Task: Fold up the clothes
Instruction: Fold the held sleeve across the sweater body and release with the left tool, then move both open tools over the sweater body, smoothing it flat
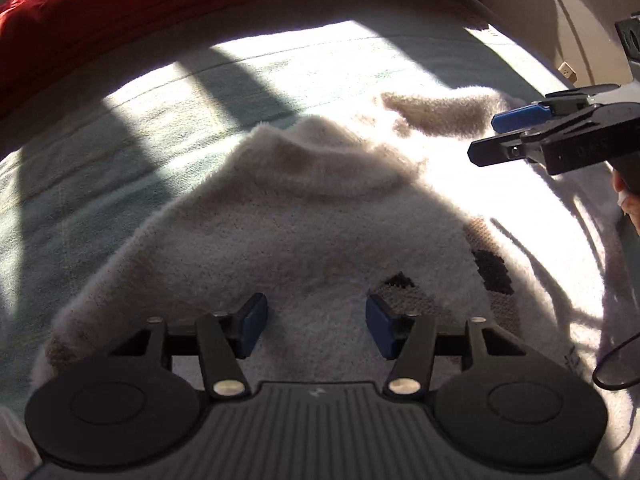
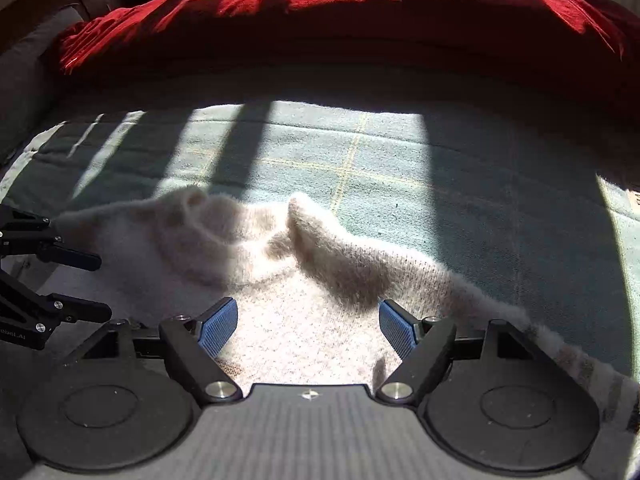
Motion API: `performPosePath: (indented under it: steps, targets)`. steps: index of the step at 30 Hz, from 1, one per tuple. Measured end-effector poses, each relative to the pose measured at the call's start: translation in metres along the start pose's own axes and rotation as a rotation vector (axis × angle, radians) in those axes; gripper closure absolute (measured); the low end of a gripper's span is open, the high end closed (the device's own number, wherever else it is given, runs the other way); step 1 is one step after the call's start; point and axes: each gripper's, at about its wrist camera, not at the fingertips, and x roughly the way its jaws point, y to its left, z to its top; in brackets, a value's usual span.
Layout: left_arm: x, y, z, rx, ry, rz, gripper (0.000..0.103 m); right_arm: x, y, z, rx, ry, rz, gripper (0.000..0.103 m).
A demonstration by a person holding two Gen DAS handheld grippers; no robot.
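Fluffy cream knitted sweater (image 1: 304, 240) spread collar-up across a pale green checked bed blanket (image 2: 400, 168), below a red duvet (image 2: 340, 12). Left gripper (image 1: 316, 326) and right gripper (image 2: 308, 328) poised just over the knit, both released, grasping nothing. Best folded by pinching matching edges evenly, without stretching the soft pile.

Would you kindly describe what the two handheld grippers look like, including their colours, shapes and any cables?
Both are black. The left gripper and right gripper each have two angled linkage arms with silver pivot pins, blue ribbed finger pads, two round discs and a ridged grey plate. A thin black cable loops nearby, lower right in the left wrist view.
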Motion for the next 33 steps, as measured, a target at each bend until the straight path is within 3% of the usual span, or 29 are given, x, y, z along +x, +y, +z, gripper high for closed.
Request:
performPosePath:
  steps: [5, 7, 8, 14, 19, 24, 33]
  targets:
    - [0.015, 0.023, 0.012, -0.156, -0.057, -0.012, 0.044, 0.046, -0.005, 0.018, -0.006, -0.042, 0.003, 0.020]
    - [0.018, 0.031, 0.021, -0.210, -0.063, -0.013, 0.044, 0.058, -0.003, 0.028, -0.032, -0.061, -0.006, 0.006]
    - [0.018, 0.034, 0.025, -0.221, -0.070, -0.009, 0.044, 0.061, -0.001, 0.032, -0.047, -0.064, -0.016, 0.006]
    - [-0.008, 0.020, 0.022, -0.161, -0.069, 0.040, 0.045, 0.010, 0.000, 0.029, 0.022, -0.051, -0.071, 0.006]
    - [-0.026, -0.009, -0.012, -0.097, -0.051, 0.068, 0.044, -0.023, 0.007, -0.014, 0.078, 0.002, -0.168, 0.005]
    - [-0.007, -0.017, -0.029, -0.100, -0.060, 0.109, 0.038, -0.004, 0.002, -0.030, 0.111, 0.005, -0.198, 0.003]
    - [0.016, 0.018, 0.006, -0.172, -0.101, 0.130, 0.022, 0.026, -0.009, -0.038, 0.156, 0.006, -0.230, 0.000]
